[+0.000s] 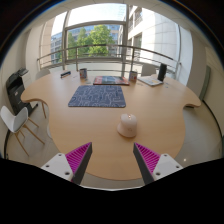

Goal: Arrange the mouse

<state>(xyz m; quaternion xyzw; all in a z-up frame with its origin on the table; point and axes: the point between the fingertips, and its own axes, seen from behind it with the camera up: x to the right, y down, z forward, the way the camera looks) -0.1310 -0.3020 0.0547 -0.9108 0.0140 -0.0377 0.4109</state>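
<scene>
Mouse on bare surface, beyond fingers, nearer right one, not between them. Left to right: chairs at surface edge; mat further back, left of mouse; mouse. Gripper fingers apart, holding nothing. Risk: off-centre approach, right finger nudges mouse sideways, misses grasp. No containers identifiable; far-edge items too small to tell.

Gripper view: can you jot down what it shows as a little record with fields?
setting: round wooden table by large windows
mouse: white, on bare table, ahead of the fingers, slightly right
mouse pad: dark patterned, beyond the mouse
gripper: open, holding nothing
chairs: beside the table
task state: mouse not yet on the pad
</scene>
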